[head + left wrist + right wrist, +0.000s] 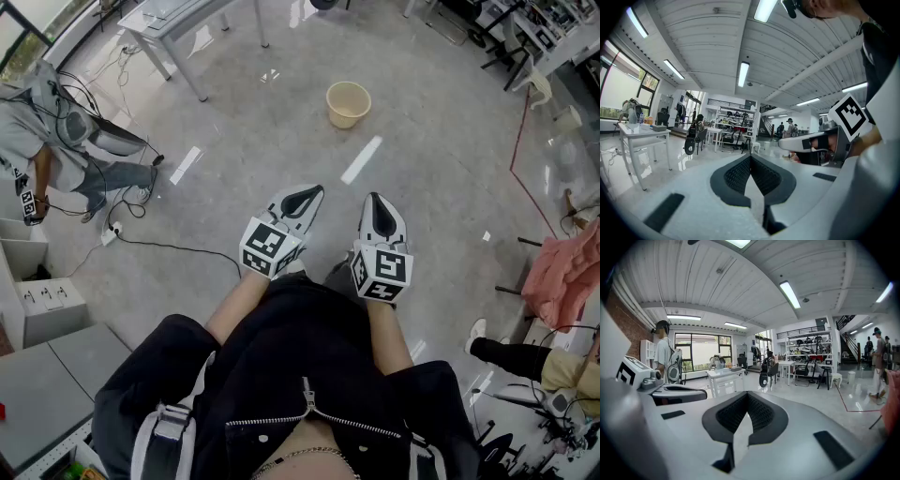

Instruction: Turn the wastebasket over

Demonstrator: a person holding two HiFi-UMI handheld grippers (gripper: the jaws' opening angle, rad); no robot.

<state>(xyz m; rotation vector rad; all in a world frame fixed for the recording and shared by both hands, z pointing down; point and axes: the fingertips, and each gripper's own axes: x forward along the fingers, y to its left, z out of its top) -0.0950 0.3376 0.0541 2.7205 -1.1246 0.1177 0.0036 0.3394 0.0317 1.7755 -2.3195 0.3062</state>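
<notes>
A pale yellow wastebasket (348, 103) stands upright on the grey floor, mouth up, well ahead of me. My left gripper (307, 198) and right gripper (379, 208) are held side by side in front of my body, far short of the basket. Both are shut with nothing between the jaws. In the left gripper view the left gripper (751, 158) points nearly level across the room, with the right gripper's body at the right edge. The right gripper (747, 398) in its own view also looks out over the room. The basket shows in neither gripper view.
A white table (178, 23) stands at the back left, with cables (141, 239) trailing over the floor on the left. A seated person (56, 141) is at far left. Grey cabinets (47, 375) sit at lower left; a pink cloth (567, 272) and chairs at right.
</notes>
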